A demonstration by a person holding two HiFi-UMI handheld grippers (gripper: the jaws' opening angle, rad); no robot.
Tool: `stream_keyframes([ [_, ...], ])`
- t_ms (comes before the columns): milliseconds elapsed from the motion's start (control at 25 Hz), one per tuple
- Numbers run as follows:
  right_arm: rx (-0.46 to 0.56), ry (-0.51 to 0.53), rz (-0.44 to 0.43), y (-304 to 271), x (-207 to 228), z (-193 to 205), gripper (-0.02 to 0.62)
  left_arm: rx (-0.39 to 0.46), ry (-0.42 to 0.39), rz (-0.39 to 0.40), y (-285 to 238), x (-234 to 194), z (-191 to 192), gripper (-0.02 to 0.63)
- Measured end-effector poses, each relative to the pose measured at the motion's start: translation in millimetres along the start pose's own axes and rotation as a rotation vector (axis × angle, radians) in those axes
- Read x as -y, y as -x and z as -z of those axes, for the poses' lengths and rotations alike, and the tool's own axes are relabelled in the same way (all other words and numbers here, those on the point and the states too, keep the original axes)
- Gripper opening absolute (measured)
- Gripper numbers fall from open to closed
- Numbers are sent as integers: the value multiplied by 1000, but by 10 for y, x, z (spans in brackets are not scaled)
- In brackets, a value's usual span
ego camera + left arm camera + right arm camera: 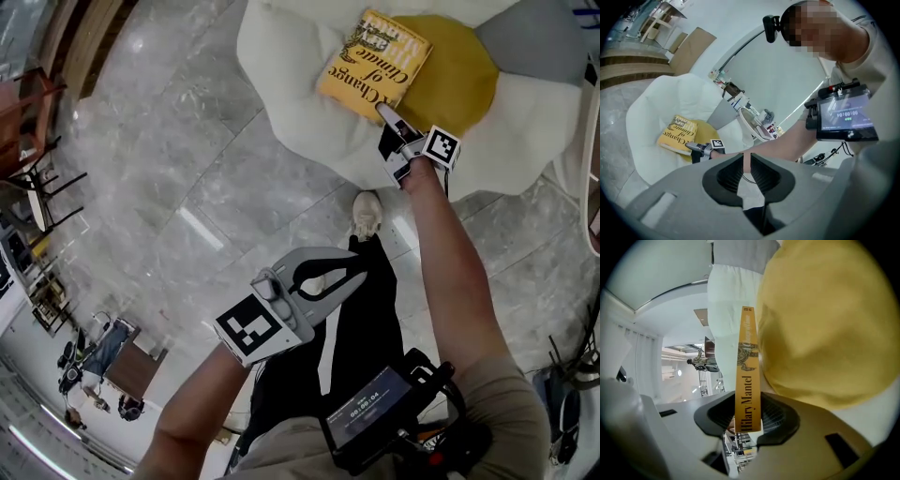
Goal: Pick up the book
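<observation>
A yellow book (373,66) lies on a white padded seat (281,103), partly over a yellow cushion (459,80). My right gripper (386,114) reaches out to the book's near corner. In the right gripper view the book's spine (747,371) stands upright between the two jaws, which press on its lower end, so the right gripper (747,416) is shut on it. My left gripper (356,272) hangs low over the floor, far from the book, its jaws together and nothing in them. The left gripper view shows the book (677,133) and the right gripper (693,146) beyond the left gripper (750,164).
A grey cushion (539,37) lies at the seat's far right. The marble floor (187,187) spreads to the left, with chairs and furniture (37,187) at its edge. My shoe (367,214) stands just before the seat. A small screen device (370,412) hangs at my chest.
</observation>
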State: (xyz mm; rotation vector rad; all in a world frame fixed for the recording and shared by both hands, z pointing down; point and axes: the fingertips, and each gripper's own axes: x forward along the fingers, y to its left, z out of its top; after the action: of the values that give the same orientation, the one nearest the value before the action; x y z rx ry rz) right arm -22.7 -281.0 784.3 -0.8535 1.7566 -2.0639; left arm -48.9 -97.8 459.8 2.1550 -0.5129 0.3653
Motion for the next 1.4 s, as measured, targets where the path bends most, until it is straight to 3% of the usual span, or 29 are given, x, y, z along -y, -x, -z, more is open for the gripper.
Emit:
stream_keyframes([
  [200, -12, 30, 38, 96, -426, 83, 150, 23, -40, 11, 323, 84, -313, 43],
  [520, -77, 102, -25, 108, -150, 85, 150, 54, -181, -46, -18, -457, -30, 43],
  [640, -46, 120, -86, -10, 179, -5, 150, 53, -251, -59, -253, -912, 208, 43],
  [800, 25, 75, -165, -67, 557, -161, 150, -37, -330, -77, -649, -1399, 392, 43],
  [880, 8, 9, -229, -110, 658, -159, 150, -127, -362, -155, -874, -1535, 438, 43],
  [960, -28, -94, -353, -380, 590, 62, 150, -250, -397, -273, -871, -1684, 451, 43],
  [1040, -33, -144, -426, -467, 537, 97, 149, -309, -432, -310, -922, -1797, 409, 43],
  [1200, -1, -104, -433, -278, 480, -42, 149, -282, -486, -270, -1008, -1981, 274, 43],
  [1400, 21, -86, -394, -228, 426, -38, 149, -264, -469, -245, -909, -2390, 292, 43],
])
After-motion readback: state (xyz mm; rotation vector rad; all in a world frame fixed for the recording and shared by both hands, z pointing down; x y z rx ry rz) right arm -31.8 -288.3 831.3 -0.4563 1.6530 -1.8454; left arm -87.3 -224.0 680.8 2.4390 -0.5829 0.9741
